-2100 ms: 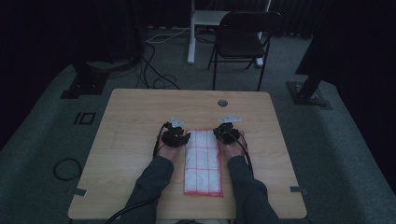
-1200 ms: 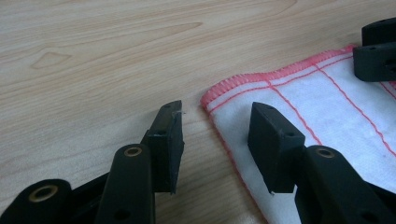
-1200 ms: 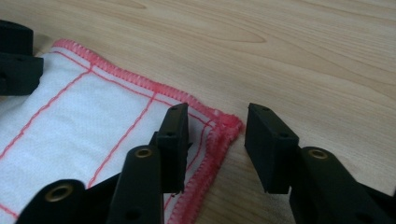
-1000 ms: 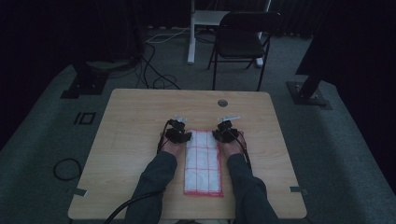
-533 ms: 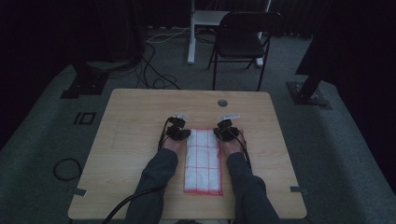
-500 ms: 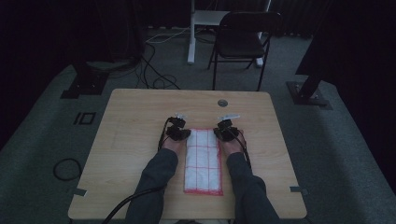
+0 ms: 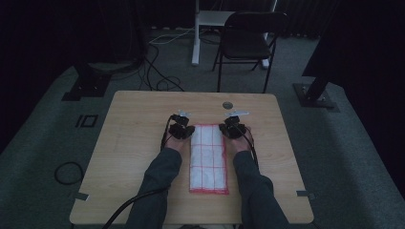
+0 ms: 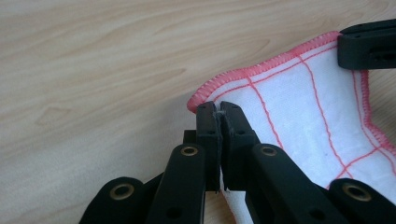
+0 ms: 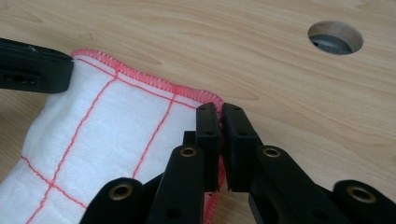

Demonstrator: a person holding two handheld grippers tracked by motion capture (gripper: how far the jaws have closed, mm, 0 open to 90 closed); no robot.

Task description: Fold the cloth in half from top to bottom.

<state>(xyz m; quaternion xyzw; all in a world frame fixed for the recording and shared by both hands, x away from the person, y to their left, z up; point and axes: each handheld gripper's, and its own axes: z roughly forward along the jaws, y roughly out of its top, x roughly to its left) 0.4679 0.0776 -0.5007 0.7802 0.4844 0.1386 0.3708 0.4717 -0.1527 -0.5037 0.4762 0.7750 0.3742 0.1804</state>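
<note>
- Both sets of fingers just clamped down within the last second, after standing wider apart a moment before; cloth caught between them in each case
- Left gripper [image 8: 218, 109] clenched on the far left corner of the white cloth with red grid lines [image 7: 207, 160], a thin fold of fabric pinched between its fingers [image 8: 205, 126]
- Right gripper [image 9: 218, 112] likewise clenched on the far right corner, red stitched hem trapped between its fingers [image 9: 236, 135]
- Hands barely shifted across the earlier high views, so the closing counted as the real change: grasp made, lift or fold of the far edge toward the near edge judged the likely next step
- Cloth lying as a long strip in the middle of the worktop [image 7: 133, 143], running from far to near between the two forearms, near end close to the worktop's near edge
- High view gave the overall layout: cloth flat and straight, both grippers [image 7: 181, 129] [image 7: 232, 128] at its far corners, a chair [image 7: 248, 40] on the floor beyond the far side; finger state too small to read there
- Gripper views gave what the high view could not: the pinch itself, the far edge already puckered upward between the corners, and in the right gripper view a round hole [image 9: 335, 37] in the worktop just beyond the corner
- Each gripper view also caught the other gripper's black tip at the opposite corner
</note>
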